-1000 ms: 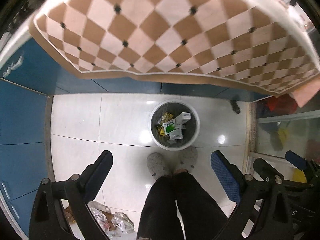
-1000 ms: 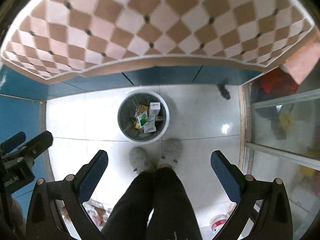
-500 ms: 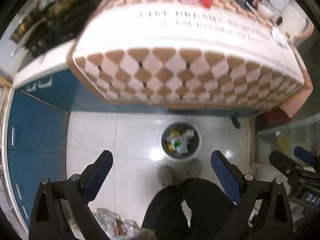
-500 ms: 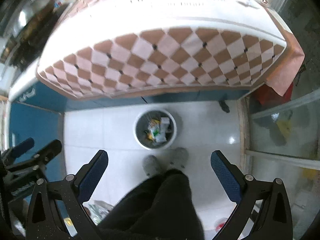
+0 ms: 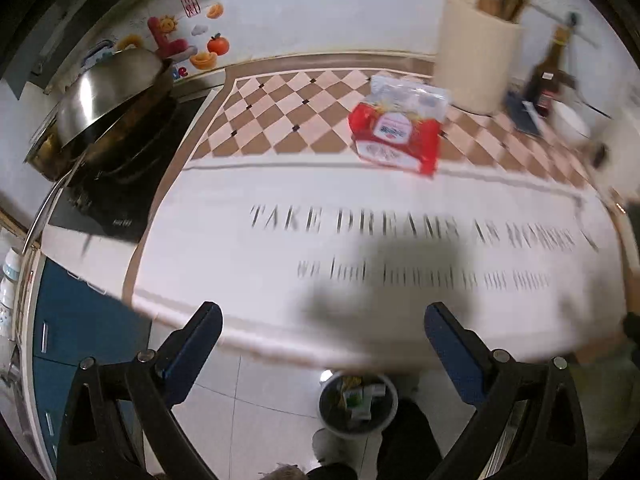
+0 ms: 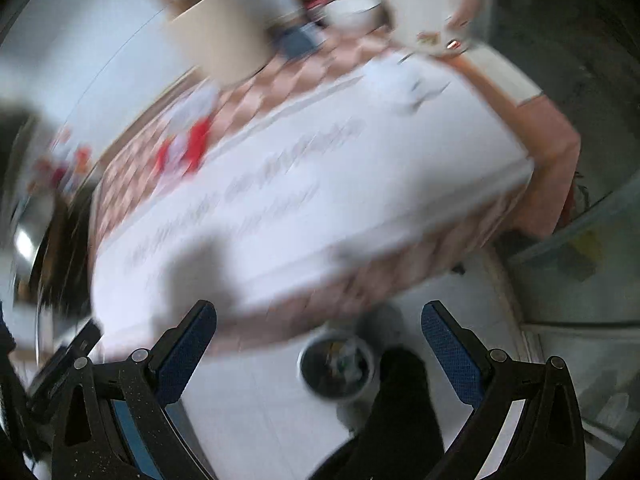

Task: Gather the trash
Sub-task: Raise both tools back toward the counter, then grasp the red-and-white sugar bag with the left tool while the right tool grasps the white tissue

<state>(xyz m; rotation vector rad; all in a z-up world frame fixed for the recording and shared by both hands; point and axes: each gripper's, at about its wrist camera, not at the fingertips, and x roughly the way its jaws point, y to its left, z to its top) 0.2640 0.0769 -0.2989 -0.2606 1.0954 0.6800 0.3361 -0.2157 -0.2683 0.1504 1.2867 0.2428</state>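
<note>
A grey trash bin [image 5: 357, 406] with several wrappers inside stands on the white tile floor below the counter edge; it also shows, blurred, in the right wrist view [image 6: 338, 364]. A red and white packet [image 5: 396, 130] lies on the checkered part of the counter mat [image 5: 280, 120], far ahead of me; in the right wrist view it is a red blur [image 6: 188, 148]. My left gripper [image 5: 322, 342] is open and empty, held above the counter's near edge. My right gripper [image 6: 318, 340] is open and empty too.
A steel wok [image 5: 108, 92] sits on a black hob at the left. A cream utensil holder [image 5: 476, 64], a dark bottle [image 5: 548, 72] and a white bowl [image 5: 572, 120] stand at the back right. Blue cabinets [image 5: 72, 340] lie lower left. My legs show by the bin.
Both grippers have swung up from looking down at the bin and floor to looking across the countertop. Both stayed open and empty. The right view is motion-blurred.
</note>
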